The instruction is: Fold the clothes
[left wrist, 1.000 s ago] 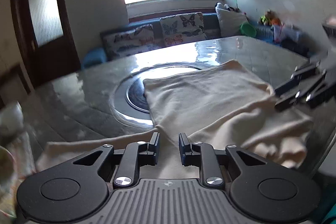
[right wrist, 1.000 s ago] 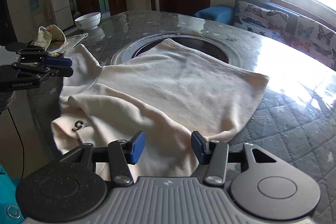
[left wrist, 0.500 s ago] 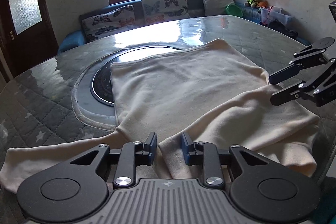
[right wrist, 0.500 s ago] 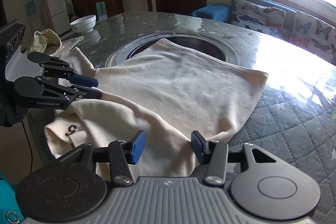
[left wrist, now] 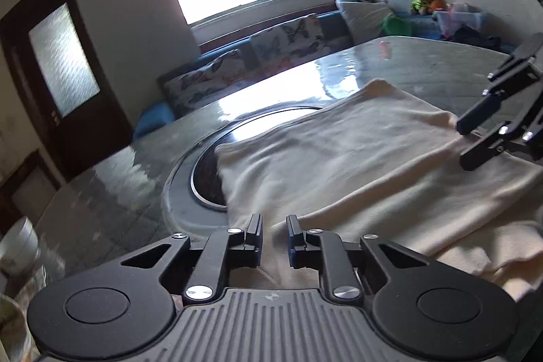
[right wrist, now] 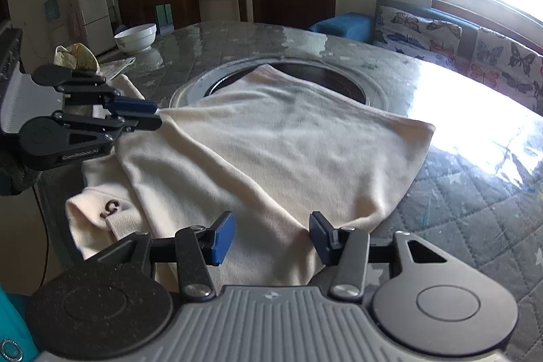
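Jaws of left gripper [left wrist: 274, 233] pinch cream garment [left wrist: 339, 165]; right gripper's [right wrist: 271, 236] gape.

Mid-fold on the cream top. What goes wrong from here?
1. The left hand-held gripper pinches the cream top, while the right hand-held gripper is open over the hem: a one-sided pull would likely skew the fold.
2. The collar end appears to droop over the table edge; it may drag the top off.
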The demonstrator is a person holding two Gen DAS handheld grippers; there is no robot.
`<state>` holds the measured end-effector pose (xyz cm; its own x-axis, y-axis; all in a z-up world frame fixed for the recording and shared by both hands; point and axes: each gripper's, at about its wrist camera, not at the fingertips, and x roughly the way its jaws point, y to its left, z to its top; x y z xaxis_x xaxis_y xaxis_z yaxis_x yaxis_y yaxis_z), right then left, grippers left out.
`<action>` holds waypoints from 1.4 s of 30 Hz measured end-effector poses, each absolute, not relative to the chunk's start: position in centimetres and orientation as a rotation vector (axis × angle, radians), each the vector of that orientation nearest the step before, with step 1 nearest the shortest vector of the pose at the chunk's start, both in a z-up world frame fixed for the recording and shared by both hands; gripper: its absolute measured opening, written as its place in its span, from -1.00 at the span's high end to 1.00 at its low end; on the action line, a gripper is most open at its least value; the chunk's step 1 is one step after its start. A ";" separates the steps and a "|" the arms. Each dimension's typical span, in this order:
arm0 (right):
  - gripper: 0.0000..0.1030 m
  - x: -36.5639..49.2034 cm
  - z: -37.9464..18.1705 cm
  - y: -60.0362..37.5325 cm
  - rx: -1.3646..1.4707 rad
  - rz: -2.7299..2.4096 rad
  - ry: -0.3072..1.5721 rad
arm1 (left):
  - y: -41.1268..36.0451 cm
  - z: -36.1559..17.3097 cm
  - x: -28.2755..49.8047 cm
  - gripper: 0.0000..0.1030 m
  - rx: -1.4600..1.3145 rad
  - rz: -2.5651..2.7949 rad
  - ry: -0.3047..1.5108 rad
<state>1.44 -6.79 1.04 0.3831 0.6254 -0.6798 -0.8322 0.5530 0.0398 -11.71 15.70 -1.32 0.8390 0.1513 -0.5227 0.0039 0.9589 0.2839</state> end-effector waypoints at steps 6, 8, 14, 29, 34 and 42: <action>0.06 1.5 0.9 -6.9 -0.331 0.942 0.710 | 14.8 -1.1 -12.9 0.67 0.230 0.017 0.579; 0.08 1.7 0.5 -6.8 -0.332 0.929 0.722 | 14.2 -2.3 -12.9 0.67 0.250 0.008 0.610; 0.08 1.4 1.1 -6.8 -0.342 0.932 0.705 | 15.1 -2.3 -13.6 0.67 0.206 0.029 0.613; 0.04 0.0 1.0 -5.3 -0.383 0.997 0.704 | 28.4 -1.4 -16.5 0.22 -0.086 0.644 0.608; 0.04 -0.4 0.9 -4.8 -0.381 1.008 0.712 | 32.7 -1.9 -16.6 0.21 -0.142 0.807 0.623; 0.04 -0.9 1.5 -5.3 -0.374 1.002 0.713 | 35.0 -2.8 -15.9 0.30 -0.198 0.844 0.623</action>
<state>-0.94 -5.25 1.49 0.3423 0.6320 -0.6953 -0.8641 0.5024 0.0313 -15.86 35.02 -2.80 0.4999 0.6366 -0.5873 -0.7488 0.6584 0.0763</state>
